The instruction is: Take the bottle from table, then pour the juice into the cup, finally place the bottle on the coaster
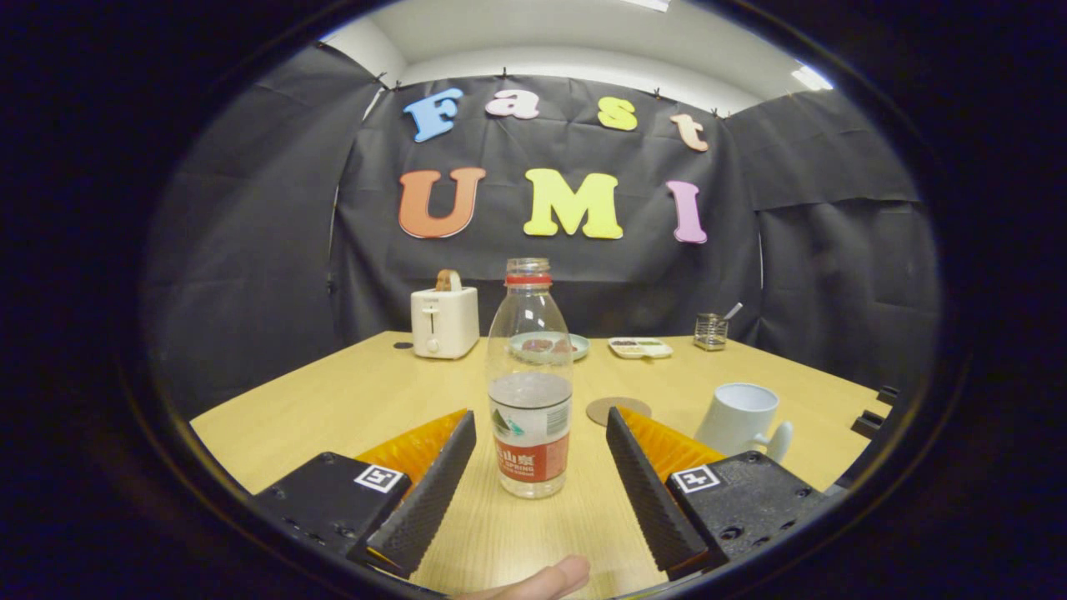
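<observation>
Right, the gripper sits low over the wooden table with its fingers spread wide, nothing pinched and nothing touched. Between them stands the bottle, upright, cap off, clear with a red ring at the neck and a red-and-white label, and there's open gap on either side of it. Liquid sits roughly halfway up. Just beyond the right finger lies the round coaster, flat on the table. Further right, near that finger's mount, the white cup stands upright, handle facing this way. At the far edge: a white toaster, a plate, a small tray, a glass jar. Down below, a fingertip pokes in.
</observation>
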`<state>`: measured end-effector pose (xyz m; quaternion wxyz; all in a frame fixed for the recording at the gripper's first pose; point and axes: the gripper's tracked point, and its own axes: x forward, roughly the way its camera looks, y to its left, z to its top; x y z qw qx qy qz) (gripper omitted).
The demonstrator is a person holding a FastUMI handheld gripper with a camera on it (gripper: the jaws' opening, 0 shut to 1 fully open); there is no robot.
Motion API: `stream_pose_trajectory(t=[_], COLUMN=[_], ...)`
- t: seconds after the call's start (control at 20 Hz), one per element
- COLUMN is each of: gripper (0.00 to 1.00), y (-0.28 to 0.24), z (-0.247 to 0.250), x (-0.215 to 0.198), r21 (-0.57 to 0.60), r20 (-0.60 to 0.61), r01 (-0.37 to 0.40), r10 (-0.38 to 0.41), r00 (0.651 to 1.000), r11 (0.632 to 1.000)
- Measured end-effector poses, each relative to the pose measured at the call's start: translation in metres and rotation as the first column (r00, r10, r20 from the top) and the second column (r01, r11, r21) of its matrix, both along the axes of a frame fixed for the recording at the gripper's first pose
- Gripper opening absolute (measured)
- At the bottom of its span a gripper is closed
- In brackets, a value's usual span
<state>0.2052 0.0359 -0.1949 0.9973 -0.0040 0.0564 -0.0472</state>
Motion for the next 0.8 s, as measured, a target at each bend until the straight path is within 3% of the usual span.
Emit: stream_pose_trajectory(t=[0.2,0.55,0.65,0.7,0.8], gripper=[1.0,1.0,1.0,1.0,0.89], y=[-0.005,0.006,0.003,-0.006,-0.001], z=[0.001,-0.013,-0.009,-0.01,-0.009], x=[0.022,0.062,0.069,0.07,0.066], r21=[0.005,-0.002,-0.01,-0.029,-0.012], r20=[0.034,0.002,0.02,0.009,0.01], r01=[0.029,0.011,0.035,0.084,0.067], r10=[-0.029,-0.011,-0.035,-0.084,-0.067], r00=[0.999,1.0,0.999,0.996,0.998], r11=[1.0,1.0,0.999,0.996,0.998])
